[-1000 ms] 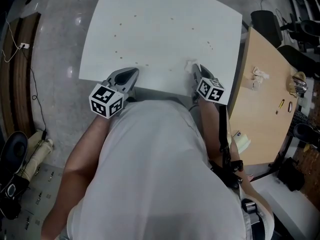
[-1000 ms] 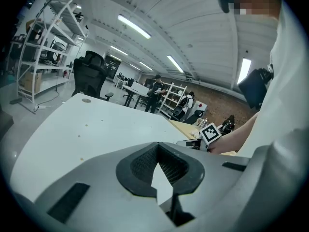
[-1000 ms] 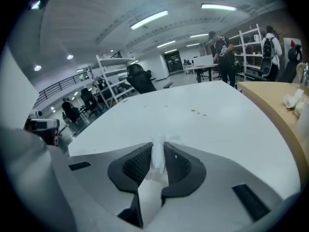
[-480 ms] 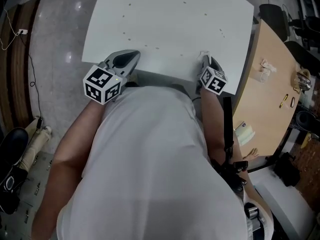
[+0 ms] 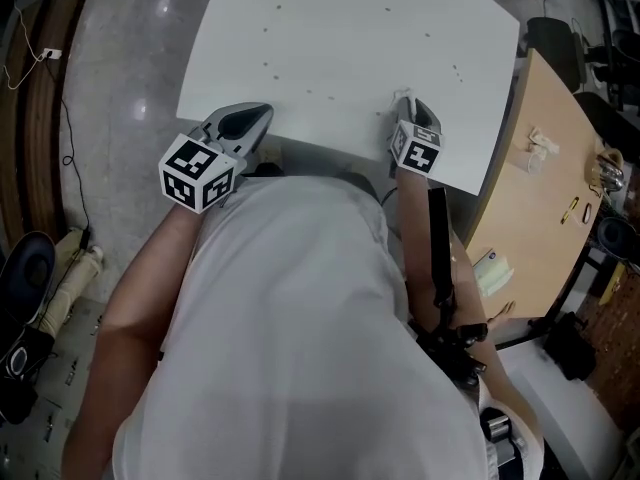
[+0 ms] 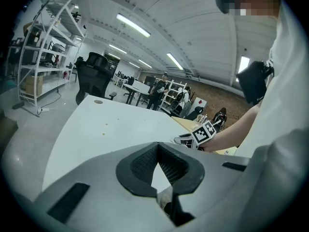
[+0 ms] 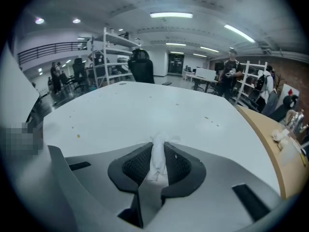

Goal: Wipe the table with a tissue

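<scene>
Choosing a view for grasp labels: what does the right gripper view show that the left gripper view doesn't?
Only the right gripper view: the tissue pinched in the right gripper's jaws.
Only the left gripper view: the left gripper, jaws closed on nothing, plus the right gripper seen from outside with the person's arm behind it.
Both: the white table with small specks, and a black office chair beyond it.
</scene>
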The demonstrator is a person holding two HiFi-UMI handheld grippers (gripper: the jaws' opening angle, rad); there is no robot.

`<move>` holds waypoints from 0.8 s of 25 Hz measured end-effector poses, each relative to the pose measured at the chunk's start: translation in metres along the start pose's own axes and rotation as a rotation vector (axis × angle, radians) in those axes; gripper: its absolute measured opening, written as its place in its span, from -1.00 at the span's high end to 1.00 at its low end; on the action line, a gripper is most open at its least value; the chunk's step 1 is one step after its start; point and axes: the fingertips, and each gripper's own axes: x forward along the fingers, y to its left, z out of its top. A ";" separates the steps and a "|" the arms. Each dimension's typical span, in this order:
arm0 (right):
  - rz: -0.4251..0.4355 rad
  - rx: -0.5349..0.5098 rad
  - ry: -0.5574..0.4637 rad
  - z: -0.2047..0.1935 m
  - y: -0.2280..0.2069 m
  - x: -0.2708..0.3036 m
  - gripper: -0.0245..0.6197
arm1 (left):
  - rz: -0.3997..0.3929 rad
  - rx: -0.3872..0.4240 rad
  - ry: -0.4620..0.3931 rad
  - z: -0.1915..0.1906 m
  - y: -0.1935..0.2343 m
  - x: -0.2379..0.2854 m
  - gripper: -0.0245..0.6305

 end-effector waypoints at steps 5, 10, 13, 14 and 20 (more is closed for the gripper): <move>0.102 -0.389 0.019 0.007 0.029 -0.001 0.71 | -0.005 0.003 -0.007 0.002 0.001 0.001 0.91; 0.185 -0.688 0.049 -0.006 0.037 -0.017 0.71 | -0.034 0.006 -0.014 0.002 -0.007 0.007 0.91; 0.084 -0.428 0.037 -0.001 0.005 -0.028 0.71 | -0.048 0.010 -0.015 0.004 -0.005 0.009 0.91; 0.039 -0.303 0.019 0.002 -0.007 -0.033 0.71 | -0.053 0.013 -0.013 0.004 -0.004 0.009 0.91; -0.017 -0.064 0.041 -0.018 -0.025 -0.038 0.71 | -0.076 0.035 -0.005 0.006 -0.003 0.011 0.91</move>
